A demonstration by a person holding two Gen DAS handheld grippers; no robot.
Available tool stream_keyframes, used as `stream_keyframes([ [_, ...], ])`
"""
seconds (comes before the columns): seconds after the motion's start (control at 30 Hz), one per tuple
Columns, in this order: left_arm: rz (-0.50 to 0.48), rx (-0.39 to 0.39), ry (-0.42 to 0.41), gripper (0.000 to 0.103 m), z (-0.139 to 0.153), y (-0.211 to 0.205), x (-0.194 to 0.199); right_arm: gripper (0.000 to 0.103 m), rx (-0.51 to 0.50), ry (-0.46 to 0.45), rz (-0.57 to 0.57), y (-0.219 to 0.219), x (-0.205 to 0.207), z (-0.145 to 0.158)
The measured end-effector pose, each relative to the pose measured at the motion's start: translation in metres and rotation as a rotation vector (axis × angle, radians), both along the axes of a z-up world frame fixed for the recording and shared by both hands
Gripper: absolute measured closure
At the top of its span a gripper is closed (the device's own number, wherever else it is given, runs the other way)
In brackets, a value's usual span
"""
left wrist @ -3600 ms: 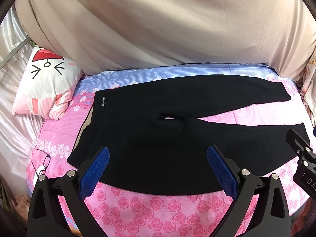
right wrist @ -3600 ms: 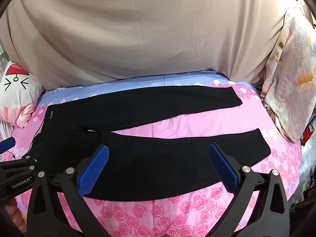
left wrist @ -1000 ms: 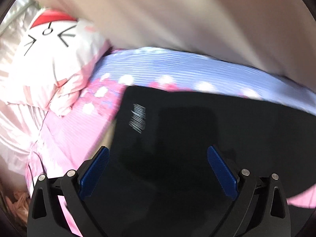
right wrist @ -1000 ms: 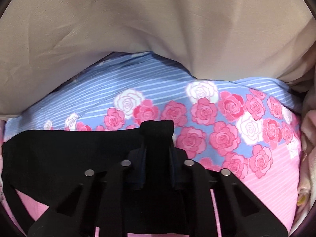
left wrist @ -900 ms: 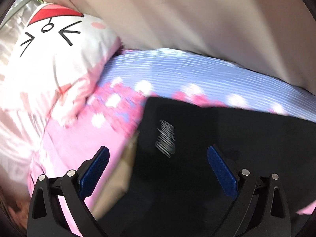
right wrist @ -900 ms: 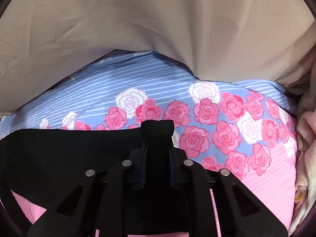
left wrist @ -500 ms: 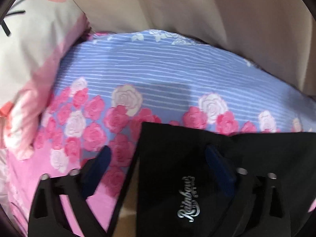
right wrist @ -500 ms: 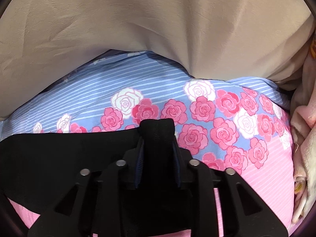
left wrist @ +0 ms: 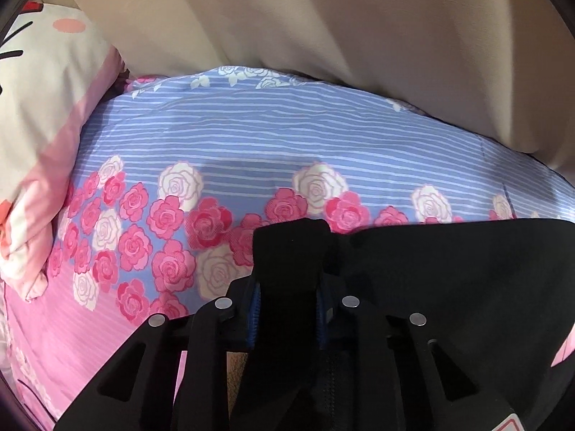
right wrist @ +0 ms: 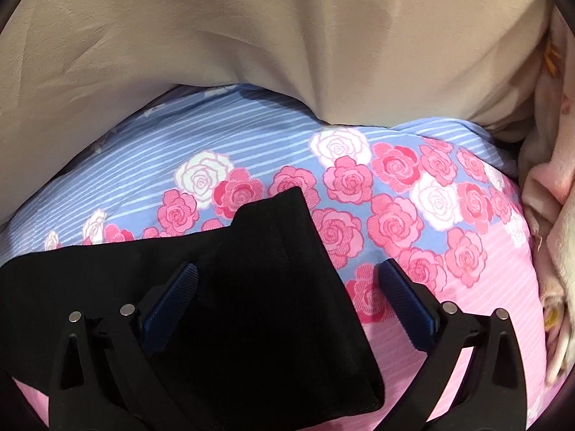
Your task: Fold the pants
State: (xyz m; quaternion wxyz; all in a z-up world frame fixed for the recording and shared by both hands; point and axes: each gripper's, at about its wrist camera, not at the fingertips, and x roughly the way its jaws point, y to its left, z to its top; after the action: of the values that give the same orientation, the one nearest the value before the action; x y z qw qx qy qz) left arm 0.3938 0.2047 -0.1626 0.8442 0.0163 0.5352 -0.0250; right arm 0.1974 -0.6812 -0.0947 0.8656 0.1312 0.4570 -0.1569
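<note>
Black pants lie on the rose-print bedsheet. In the left wrist view my left gripper is shut on the far waistband corner of the pants, with black cloth pinched up between the blue pads. In the right wrist view the leg cuff end of the pants lies folded over between the jaws of my right gripper, which stands open with its blue pads apart and the cloth loose.
A beige curtain hangs along the far side of the bed. A white and pink cat-face pillow lies at the left. A pale floral blanket is bunched at the right edge of the bed.
My left gripper moved to the waistband corner and shut on it. My right gripper, shut on the cuff half a second ago, has opened and the cuff now lies loose.
</note>
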Motion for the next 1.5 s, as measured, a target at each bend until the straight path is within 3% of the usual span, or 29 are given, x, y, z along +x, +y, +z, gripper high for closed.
stream_keyframes([
  [0.03, 0.002, -0.001, -0.005, 0.084, 0.002, -0.002, -0.003, 0.026, -0.005, -0.007, 0.024, -0.003, -0.006, 0.004],
  [0.07, 0.003, -0.002, -0.013, 0.084, 0.006, -0.003, -0.008, 0.049, -0.004, -0.012, 0.045, -0.002, -0.007, 0.007],
  [0.1, 0.003, -0.004, -0.029, 0.085, 0.013, -0.005, -0.012, 0.06, 0.005, -0.014, 0.059, -0.003, -0.006, 0.011],
  [0.13, 0.004, -0.006, -0.036, 0.085, 0.017, -0.005, -0.013, 0.078, 0.019, -0.01, 0.07, -0.004, -0.004, 0.015],
  [0.17, 0.002, -0.015, -0.045, 0.086, 0.023, -0.006, -0.017, 0.085, 0.036, -0.004, 0.086, -0.004, -0.003, 0.017],
  [0.23, -0.005, -0.023, -0.056, 0.086, 0.039, -0.004, -0.023, 0.09, 0.004, 0.024, 0.145, 0.005, -0.001, 0.025],
  [0.3, -0.01, -0.032, -0.075, 0.087, 0.053, -0.001, -0.03, 0.09, -0.011, 0.007, 0.176, 0.012, -0.005, 0.039],
  [0.5, -0.047, -0.112, -0.159, 0.087, 0.122, 0.008, -0.091, 0.09, -0.04, -0.168, 0.249, 0.025, -0.061, 0.125],
  [0.6, -0.112, -0.137, -0.194, 0.087, 0.151, 0.009, -0.143, 0.09, -0.093, -0.227, 0.319, 0.043, -0.114, 0.166],
  [0.7, -0.15, -0.154, -0.188, 0.087, 0.162, 0.017, -0.209, 0.09, -0.134, -0.211, 0.349, 0.055, -0.159, 0.176],
  [0.83, -0.104, -0.117, -0.104, 0.085, 0.13, 0.041, -0.289, 0.084, -0.154, -0.086, 0.344, 0.07, -0.226, 0.144],
  [0.93, -0.013, -0.088, 0.009, 0.084, 0.075, 0.058, -0.309, 0.078, -0.125, 0.105, 0.279, 0.06, -0.256, 0.072],
  [1.03, 0.059, -0.078, 0.114, 0.081, 0.02, 0.069, -0.315, 0.063, -0.07, 0.223, 0.183, 0.047, -0.28, 0.026],
  [1.1, 0.08, -0.091, 0.117, 0.078, 0.008, 0.072, -0.318, 0.055, -0.051, 0.216, 0.115, 0.038, -0.296, 0.019],
  [1.17, 0.089, -0.108, 0.085, 0.078, 0.015, 0.073, -0.318, 0.035, -0.036, 0.186, 0.038, 0.032, -0.316, 0.027],
  [1.23, 0.07, -0.1, 0.064, 0.077, 0.026, 0.074, -0.317, 0.035, 0.0, 0.131, -0.018, 0.032, -0.331, 0.044],
  [1.33, 0.043, -0.095, 0.046, 0.076, 0.042, 0.077, -0.312, 0.033, 0.159, 0.015, -0.097, 0.026, -0.343, 0.064],
  [1.37, 0.041, -0.095, 0.044, 0.075, 0.043, 0.079, -0.31, 0.026, 0.204, -0.026, -0.119, 0.025, -0.345, 0.066],
  [1.5, 0.04, -0.065, 0.073, 0.073, 0.039, 0.08, -0.309, 0.024, 0.283, -0.042, -0.167, 0.025, -0.334, 0.052],
])
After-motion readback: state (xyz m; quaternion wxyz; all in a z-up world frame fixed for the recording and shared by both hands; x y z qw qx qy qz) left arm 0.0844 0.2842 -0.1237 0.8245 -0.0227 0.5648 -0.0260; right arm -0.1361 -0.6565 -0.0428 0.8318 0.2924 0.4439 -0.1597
